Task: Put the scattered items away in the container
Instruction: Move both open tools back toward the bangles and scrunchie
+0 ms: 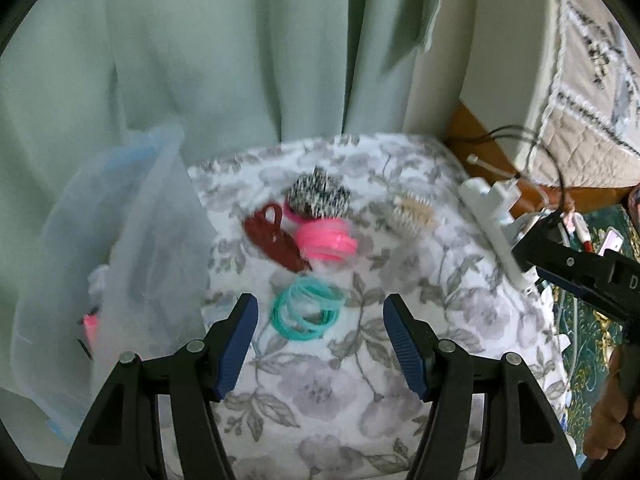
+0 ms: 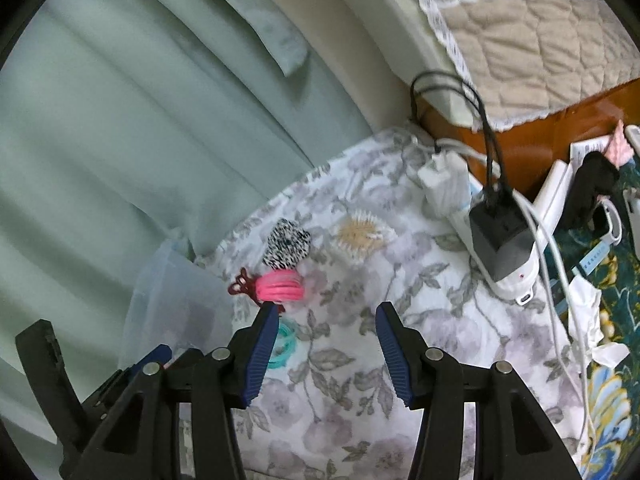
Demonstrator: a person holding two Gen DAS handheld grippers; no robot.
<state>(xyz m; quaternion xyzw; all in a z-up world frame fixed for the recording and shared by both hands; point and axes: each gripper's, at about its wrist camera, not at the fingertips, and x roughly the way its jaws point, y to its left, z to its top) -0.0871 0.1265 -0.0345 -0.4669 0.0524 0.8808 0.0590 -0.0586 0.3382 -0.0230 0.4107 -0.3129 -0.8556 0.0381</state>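
Pale green curtains (image 1: 224, 52) are seen hanging behind a surface covered with a white cloth printed with grey flowers (image 1: 320, 392). At the left edge of the cloth a translucent bluish plastic container (image 1: 132, 248) is seen; something pink shows through its wall, not identifiable. Scattered on the cloth near the container: a dark red plastic hair claw clip (image 1: 276, 236), a stack of bright pink elastic hair ties (image 1: 326, 242) just beside it and touching it, a black-and-white speckled fabric scrunchie (image 1: 318, 196) behind those, and a beige bristled hair clip or small brush (image 1: 414, 212) set apart to the right; which of the two cannot be told. A bunch of teal elastic hair ties (image 1: 306, 308) lies nearer the camera, between the pink stack and the left gripper (image 1: 320, 316).

The left gripper's jaws are spread apart, nothing between the pads, with the teal ties just beyond the tips. The right gripper (image 2: 326, 312) is likewise released and empty above bare cloth; its left fingertip overlaps the red clip and the teal ties in the right wrist view, contact not clear. A white power strip (image 2: 508, 276) with a dark grey charger block (image 2: 498, 236) and cables is seen at the right edge of the cloth. A beige quilted bed cover (image 2: 532, 40) is visible behind.
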